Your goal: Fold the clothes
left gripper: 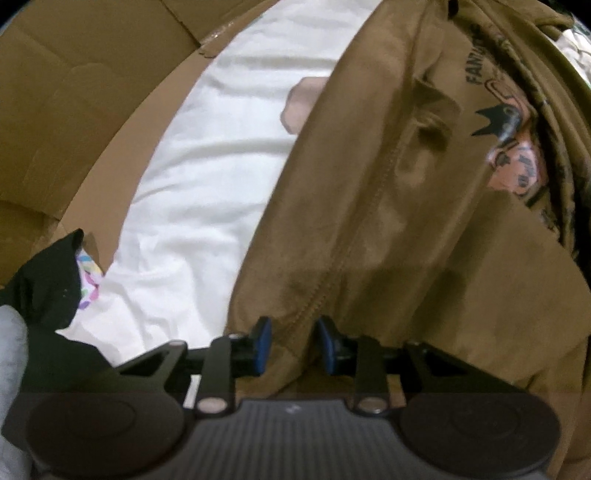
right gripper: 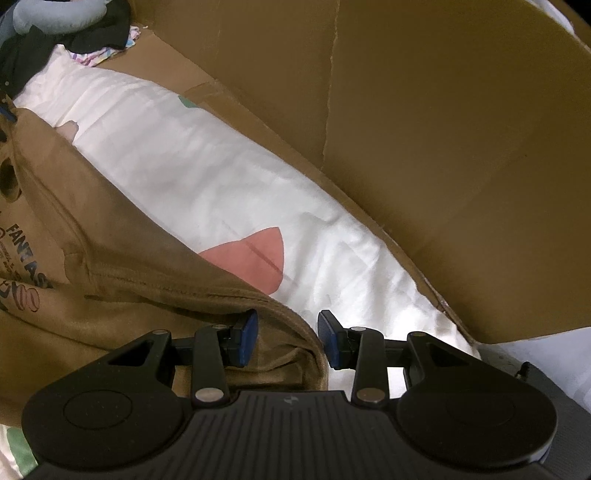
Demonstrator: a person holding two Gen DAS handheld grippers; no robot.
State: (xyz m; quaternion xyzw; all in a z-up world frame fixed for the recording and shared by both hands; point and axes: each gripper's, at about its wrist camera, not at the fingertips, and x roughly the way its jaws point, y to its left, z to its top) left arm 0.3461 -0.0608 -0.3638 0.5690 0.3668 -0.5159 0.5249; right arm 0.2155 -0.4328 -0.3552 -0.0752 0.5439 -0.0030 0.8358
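Dark clothes (left gripper: 44, 280) lie far left beside cardboard walls (left gripper: 74, 110); a bare strip of white sheet (left gripper: 207, 184) runs beside the brown shirt (left gripper: 388, 229). Left gripper (left gripper: 291, 343) is released, straddling a shirt seam; right gripper (right gripper: 288, 338) is released around the shirt's hem

- The garment (left gripper: 388, 221) lies on the sheet (left gripper: 207, 184).
- The cardboard wall (right gripper: 443, 129) stands behind the sheet.
- A dark cloth pile (right gripper: 99, 33) sits at the sheet's far end.
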